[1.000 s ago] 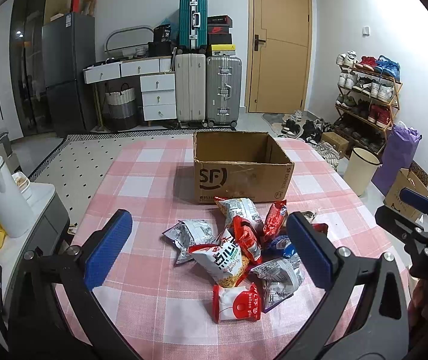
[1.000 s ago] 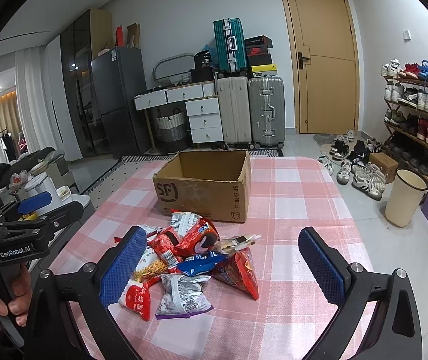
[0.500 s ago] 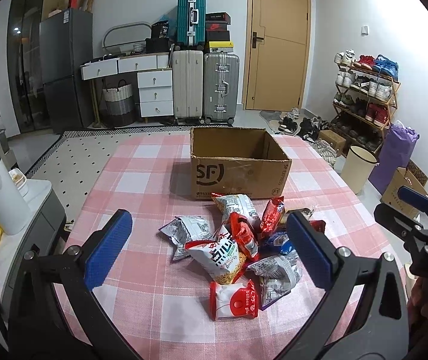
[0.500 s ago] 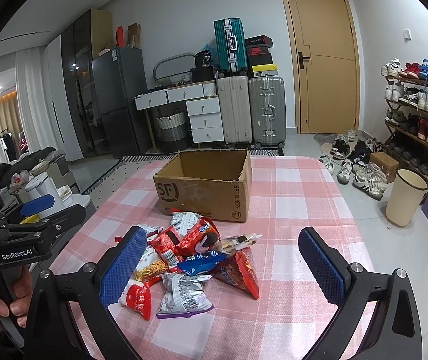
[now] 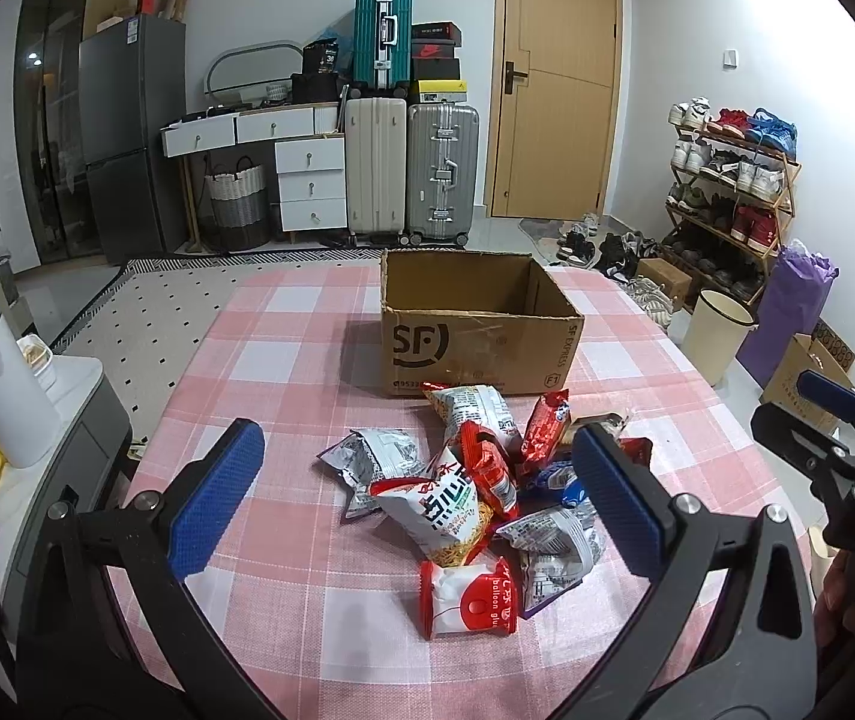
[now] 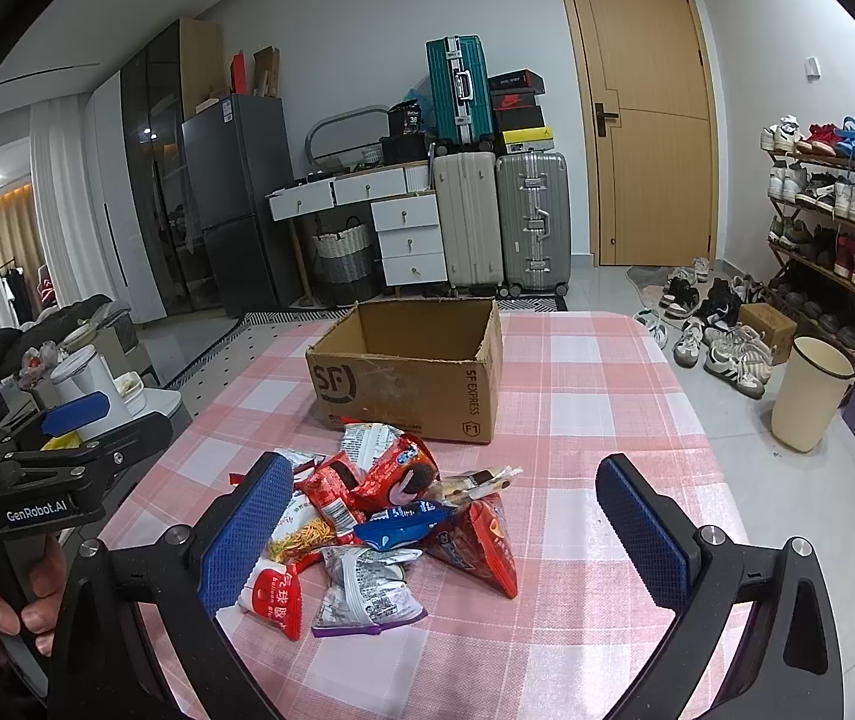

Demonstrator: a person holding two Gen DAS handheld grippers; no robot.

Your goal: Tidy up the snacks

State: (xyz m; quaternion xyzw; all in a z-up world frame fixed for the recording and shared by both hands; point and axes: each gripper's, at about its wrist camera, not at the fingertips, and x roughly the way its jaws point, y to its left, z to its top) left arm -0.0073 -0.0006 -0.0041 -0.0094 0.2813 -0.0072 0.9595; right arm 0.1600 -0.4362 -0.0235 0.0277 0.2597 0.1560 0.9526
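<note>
Left gripper (image 5: pixel 415 495) and right gripper (image 6: pixel 445 531), jaws wide apart, empty.

Your left gripper (image 5: pixel 418 483) hangs above the near end of the checked tablecloth (image 5: pixel 283 354) with its blue pads (image 5: pixel 217 495) spread wide and nothing between them, and the heap of snack packets (image 5: pixel 475 492) lies on the cloth just past them. Behind the heap, an open cardboard box (image 5: pixel 478 339) stands upright, with the farthest packets nearly touching its front wall. At the right edge you see your right gripper (image 5: pixel 829 426), off to the side of the table.
</note>
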